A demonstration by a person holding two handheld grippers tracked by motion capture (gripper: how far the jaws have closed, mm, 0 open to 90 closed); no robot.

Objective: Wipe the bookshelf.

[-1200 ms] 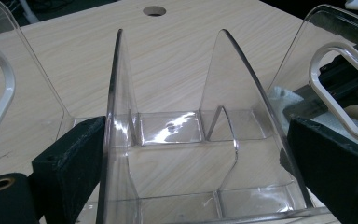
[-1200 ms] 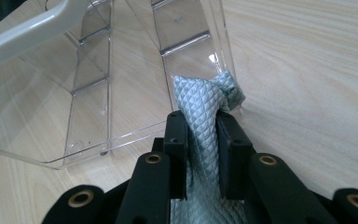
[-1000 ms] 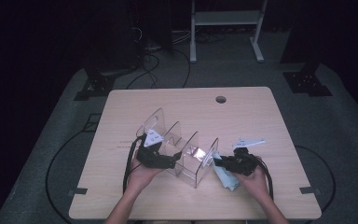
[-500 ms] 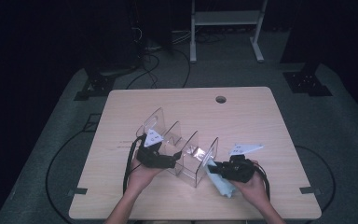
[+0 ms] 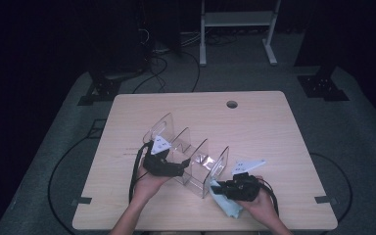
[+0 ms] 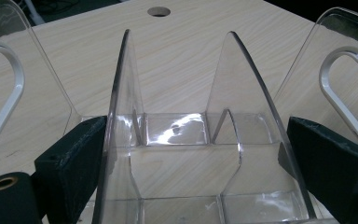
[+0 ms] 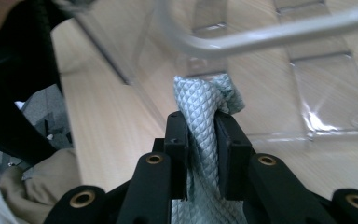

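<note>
Light wooden rectangular table point(image 5: 274, 142) with a round cable hole point(image 5: 232, 104) near its far edge, on a grey carpeted floor point(image 5: 352, 132). White metal frame stand point(image 5: 237, 24) behind. Black cables point(image 5: 176, 61) on floor. Dark surroundings.

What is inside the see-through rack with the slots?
The clear acrylic rack has bare slots; the wooden table shows through. The left gripper straddles its dividers, hiding part of the base.

No text, label or number can be read anywhere — rack, cloth, grippers and table all lack legible marks.
</note>
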